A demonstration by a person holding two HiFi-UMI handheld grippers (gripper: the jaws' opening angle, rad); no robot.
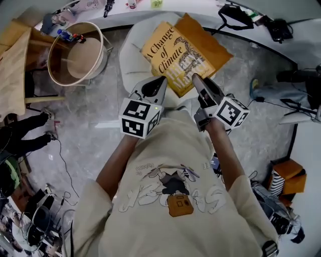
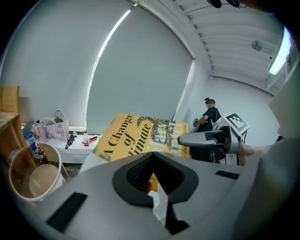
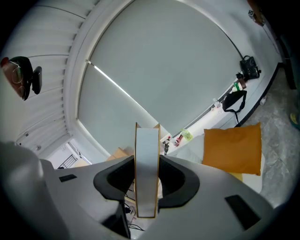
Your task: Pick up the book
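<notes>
A yellow book [image 1: 173,55] titled "A Change of Climate" is held up off the white seat [image 1: 131,52] by both grippers. My left gripper [image 1: 161,80] grips its near left corner, and a sliver of yellow cover shows between the jaws [image 2: 152,180]. My right gripper [image 1: 195,78] clamps the near right edge. In the right gripper view the white page edge [image 3: 146,168] stands upright, with the jaws pressed against both covers. In the left gripper view the cover [image 2: 140,136] rises above the jaws, with the right gripper [image 2: 201,139] beside it.
An orange cushion [image 1: 208,42] lies on the seat under the book. A round wooden tub [image 1: 75,52] and a wooden table [image 1: 12,65] stand at the left. A white counter [image 1: 200,7] with a black bag [image 1: 235,17] curves along the back. Cables trail over the floor.
</notes>
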